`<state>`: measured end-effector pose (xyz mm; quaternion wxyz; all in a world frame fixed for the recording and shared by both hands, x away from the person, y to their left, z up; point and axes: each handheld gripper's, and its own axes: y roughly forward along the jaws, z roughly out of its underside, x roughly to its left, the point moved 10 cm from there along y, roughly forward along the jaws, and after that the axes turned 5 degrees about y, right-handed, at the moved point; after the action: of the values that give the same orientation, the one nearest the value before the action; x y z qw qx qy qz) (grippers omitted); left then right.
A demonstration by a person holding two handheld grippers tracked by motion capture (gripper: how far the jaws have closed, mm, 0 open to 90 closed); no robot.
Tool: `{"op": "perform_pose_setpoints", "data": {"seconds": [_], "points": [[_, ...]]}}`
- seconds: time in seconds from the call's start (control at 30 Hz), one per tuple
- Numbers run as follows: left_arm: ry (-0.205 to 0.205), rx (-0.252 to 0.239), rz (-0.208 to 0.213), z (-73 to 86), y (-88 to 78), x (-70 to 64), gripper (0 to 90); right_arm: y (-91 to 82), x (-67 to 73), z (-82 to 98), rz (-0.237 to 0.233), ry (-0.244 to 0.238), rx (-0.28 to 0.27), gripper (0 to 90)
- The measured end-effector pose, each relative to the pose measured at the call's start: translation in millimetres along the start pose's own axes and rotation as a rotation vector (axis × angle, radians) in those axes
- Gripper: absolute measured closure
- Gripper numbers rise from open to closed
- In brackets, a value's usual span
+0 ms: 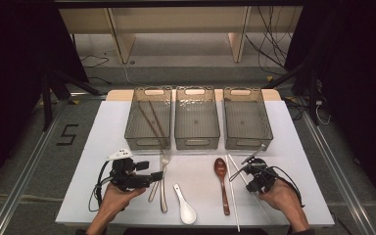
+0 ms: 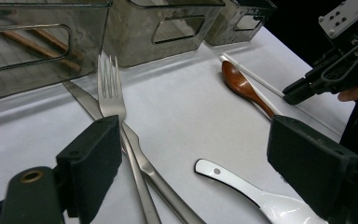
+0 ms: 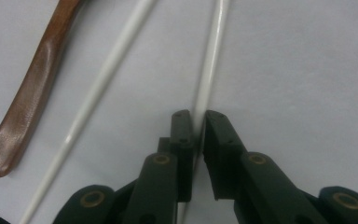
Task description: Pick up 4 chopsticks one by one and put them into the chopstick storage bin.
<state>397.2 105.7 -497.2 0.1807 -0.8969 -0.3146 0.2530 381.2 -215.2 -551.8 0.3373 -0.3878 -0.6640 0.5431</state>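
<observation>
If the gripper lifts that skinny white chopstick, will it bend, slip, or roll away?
The white chopstick looks straight and rigid, so it probably won't bend. Its glossy surface and thin shaft suggest it could slip or pivot between the jaws of the right gripper, which pinch it at one spot only. It looks round, so if dropped on the smooth table it may roll.

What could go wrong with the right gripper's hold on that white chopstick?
1. The right gripper is shut on one white chopstick near one end, so the thin, smooth stick may well pivot or slip when lifted.
2. The second white chopstick and the brown wooden spoon lie close beside it; a swinging stick could knock them.
</observation>
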Motion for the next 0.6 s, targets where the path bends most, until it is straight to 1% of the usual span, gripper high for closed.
{"op": "perform_pose_setpoints", "data": {"seconds": [0.1,0.27,0.37,0.6], "points": [[-0.001,0.001,0.0,0.0,-0.1,0.1,17.5,-0.3,-2.5,0.6,0.0,0.011,0.001,85.0],[0.002,0.004,0.001,0.2,0.2,0.0,17.5,-0.6,-3.0,0.8,0.0,0.006,0.005,85.3],[0.002,0.003,0.001,0.1,0.3,0.1,17.5,-0.7,-3.7,0.8,0.007,-0.01,0.005,85.4],[-0.002,0.002,-0.001,0.0,0.2,0.7,17.5,-1.7,-5.4,1.4,0.015,-0.029,-0.004,85.7]]}}
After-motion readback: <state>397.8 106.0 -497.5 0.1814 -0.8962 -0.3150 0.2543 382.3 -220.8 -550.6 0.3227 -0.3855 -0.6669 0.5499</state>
